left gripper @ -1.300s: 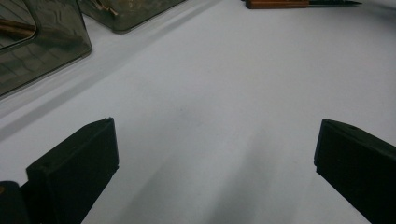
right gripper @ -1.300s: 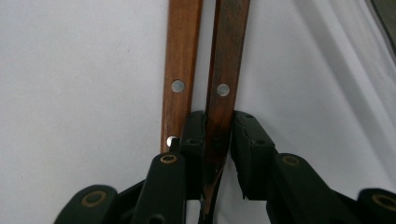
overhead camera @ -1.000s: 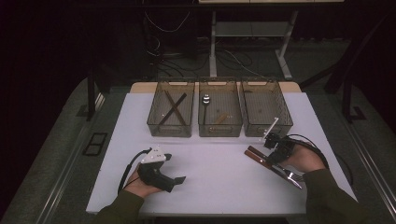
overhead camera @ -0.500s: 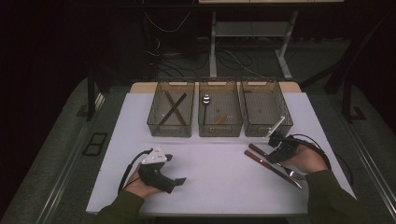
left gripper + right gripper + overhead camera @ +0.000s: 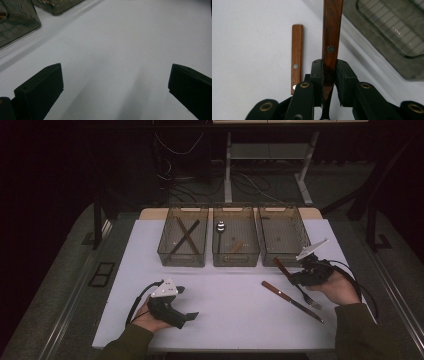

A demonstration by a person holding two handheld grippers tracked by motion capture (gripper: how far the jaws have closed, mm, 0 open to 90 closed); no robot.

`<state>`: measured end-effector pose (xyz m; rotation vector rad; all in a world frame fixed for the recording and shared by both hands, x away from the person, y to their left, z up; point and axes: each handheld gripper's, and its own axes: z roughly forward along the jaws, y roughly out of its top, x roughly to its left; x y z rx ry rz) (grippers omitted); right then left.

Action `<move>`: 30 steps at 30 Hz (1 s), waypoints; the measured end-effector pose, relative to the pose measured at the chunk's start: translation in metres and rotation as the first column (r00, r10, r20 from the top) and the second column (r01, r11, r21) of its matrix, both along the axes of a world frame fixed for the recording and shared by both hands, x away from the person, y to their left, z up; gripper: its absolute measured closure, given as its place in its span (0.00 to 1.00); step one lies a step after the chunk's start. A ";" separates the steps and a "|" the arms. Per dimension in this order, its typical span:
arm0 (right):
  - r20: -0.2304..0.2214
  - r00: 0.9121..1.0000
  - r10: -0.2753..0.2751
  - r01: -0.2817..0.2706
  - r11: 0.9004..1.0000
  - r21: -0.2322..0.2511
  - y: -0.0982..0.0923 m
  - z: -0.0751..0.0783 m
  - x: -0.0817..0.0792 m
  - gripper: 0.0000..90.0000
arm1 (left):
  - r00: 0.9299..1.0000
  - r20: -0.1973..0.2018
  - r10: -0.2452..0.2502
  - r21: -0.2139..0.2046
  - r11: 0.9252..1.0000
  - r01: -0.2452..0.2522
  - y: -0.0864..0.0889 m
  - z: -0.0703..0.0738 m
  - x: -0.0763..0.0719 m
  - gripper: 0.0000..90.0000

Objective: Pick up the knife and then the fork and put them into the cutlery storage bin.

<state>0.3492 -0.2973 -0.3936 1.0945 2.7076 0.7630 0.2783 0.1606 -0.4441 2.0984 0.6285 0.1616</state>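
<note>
One fork [image 5: 300,287] rides clamped by its handle in the right gripper [image 5: 329,75], likely bound for the empty bin [image 5: 284,236]; left gripper [image 5: 115,82] idles wide open.

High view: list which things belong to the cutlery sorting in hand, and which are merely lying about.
In the job:
right hand-held gripper, shut on the fork
knife on the table, next in line
three bins: left, middle, right

Lying about:
left hand-held gripper, open and idle
cables on the floor
</note>
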 end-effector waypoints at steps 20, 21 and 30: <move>0.116 0.990 -0.077 0.053 0.979 0.196 -0.023 0.028 -0.005 0.86 | 1.000 -0.001 -0.011 -0.008 1.000 0.011 0.001 0.001 -0.001 0.00; 0.121 0.989 -0.083 0.057 0.978 0.202 -0.023 0.030 -0.005 0.86 | 1.000 -0.001 -0.012 -0.008 1.000 0.012 0.001 0.000 -0.001 0.00; 0.188 0.972 -0.141 0.091 0.964 0.251 -0.028 0.055 0.000 0.86 | 1.000 0.000 -0.018 -0.015 1.000 0.018 0.001 0.001 -0.001 0.00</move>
